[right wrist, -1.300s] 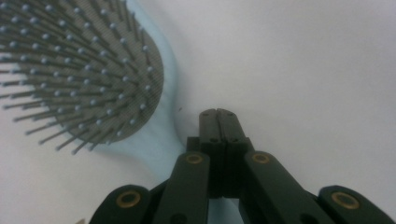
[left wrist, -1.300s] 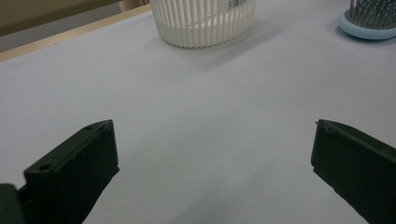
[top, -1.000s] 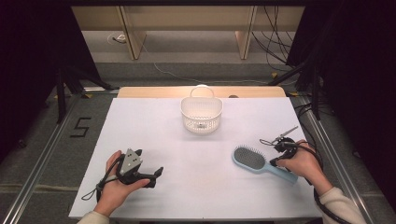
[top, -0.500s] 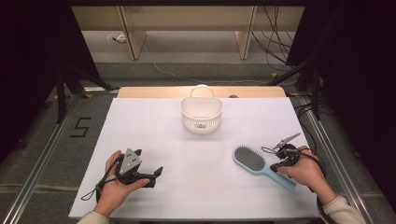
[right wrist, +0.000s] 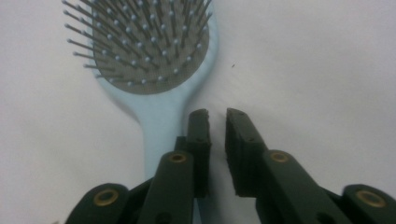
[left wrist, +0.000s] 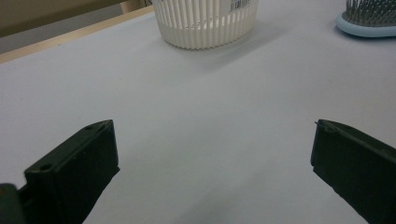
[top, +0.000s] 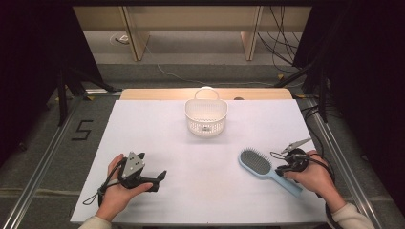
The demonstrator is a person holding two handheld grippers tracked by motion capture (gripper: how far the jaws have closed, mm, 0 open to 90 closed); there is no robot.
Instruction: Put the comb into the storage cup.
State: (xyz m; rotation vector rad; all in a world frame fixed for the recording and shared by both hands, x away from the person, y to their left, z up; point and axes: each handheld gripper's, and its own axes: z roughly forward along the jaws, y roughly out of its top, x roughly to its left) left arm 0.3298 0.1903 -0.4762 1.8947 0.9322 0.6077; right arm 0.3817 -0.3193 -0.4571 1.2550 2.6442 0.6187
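A white-topped table [top: 200, 191] spreads under the high view, a strip of pale wood showing along its far edge, with dark floor and metal rails to either side. Near the far middle of the table stands a white slatted plastic basket [top: 206, 116], upright, its thin handle raised at the back; in the left gripper view the same basket [left wrist: 205, 23] sits at the top of the frame, well apart from the jaws. Toward the right side of the table lies a light blue paddle hairbrush [top: 267, 169], flat on its back with the grey bristle pad facing up, head pointing to the table's middle and handle running out toward the person's right hand [top: 313, 176]. The right gripper [top: 282, 168] sits low over that handle; in the right gripper view the right gripper [right wrist: 217, 119] shows its two black jaws parted by a narrow gap, having just been opening, the left jaw lying over the hairbrush [right wrist: 154, 60] handle and the right jaw beside it over bare table, with nothing pinched between them. At the near left the person's left hand [top: 114, 188] rests on the table holding the left gripper [top: 161, 175], whose jaws stand wide apart and empty above the bare white surface in the left gripper view
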